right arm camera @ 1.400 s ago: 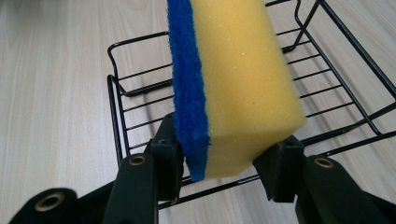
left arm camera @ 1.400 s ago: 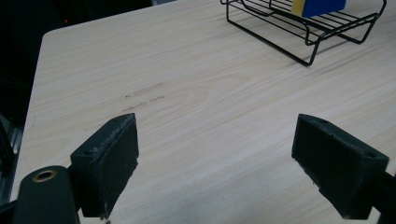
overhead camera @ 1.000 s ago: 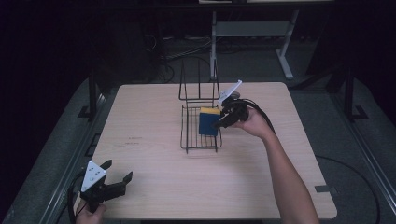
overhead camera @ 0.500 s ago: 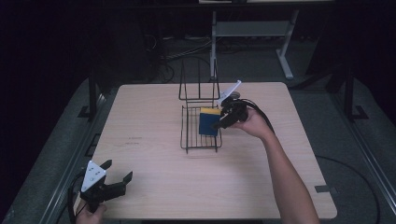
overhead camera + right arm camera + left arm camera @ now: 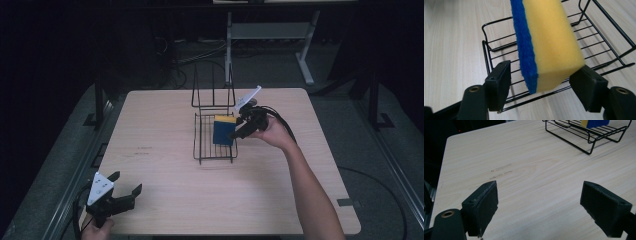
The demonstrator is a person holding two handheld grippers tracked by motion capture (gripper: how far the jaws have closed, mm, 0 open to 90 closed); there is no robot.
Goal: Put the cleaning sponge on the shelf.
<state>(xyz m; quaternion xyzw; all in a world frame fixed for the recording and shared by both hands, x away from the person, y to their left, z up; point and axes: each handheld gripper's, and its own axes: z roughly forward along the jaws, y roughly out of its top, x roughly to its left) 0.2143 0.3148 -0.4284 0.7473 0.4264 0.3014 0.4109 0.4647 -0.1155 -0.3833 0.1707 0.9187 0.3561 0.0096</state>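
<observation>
While the blue-and-yellow sponge (image 5: 546,42) stands on edge in the wire rack (image 5: 202,145), long axis upright, the right claw (image 5: 540,86) has just been opening, its pads off it; the left claw (image 5: 122,187) gapes wide at the worktop's (image 5: 165,115) near corner, well apart.

the room is dark. a light wooden table (image 5: 165,200) stands on a grey floor (image 5: 385,165). behind it is a white metal stand (image 5: 300,37) with legs, and black cables (image 5: 195,55) lie on the floor.
</observation>
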